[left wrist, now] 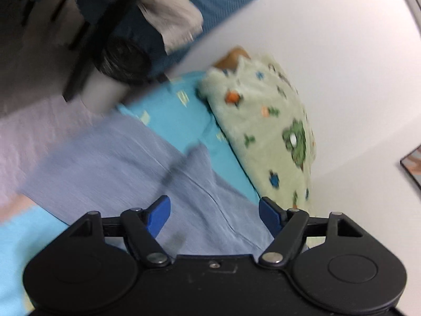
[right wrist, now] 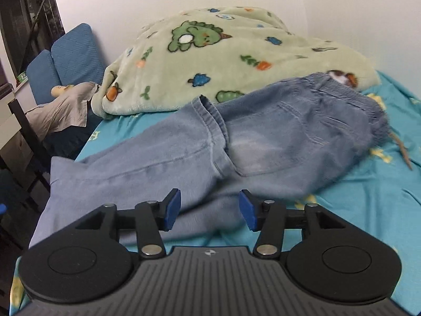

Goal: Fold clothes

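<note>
A pair of light blue jeans (right wrist: 236, 142) lies across the turquoise bed sheet (right wrist: 368, 197), waistband toward the right, legs running to the left. My right gripper (right wrist: 209, 208) is open just above the near edge of the jeans, nothing between its blue pads. In the blurred left wrist view the jeans (left wrist: 126, 168) spread under my left gripper (left wrist: 214, 216), which is also open and empty over the cloth.
A pale green fleece blanket (right wrist: 210, 60) with dinosaur prints is heaped behind the jeans against the white wall. Blue cushions (right wrist: 71, 55) and a grey garment (right wrist: 60, 110) lie at the left. Dark furniture (right wrist: 23, 137) stands beside the bed's left edge.
</note>
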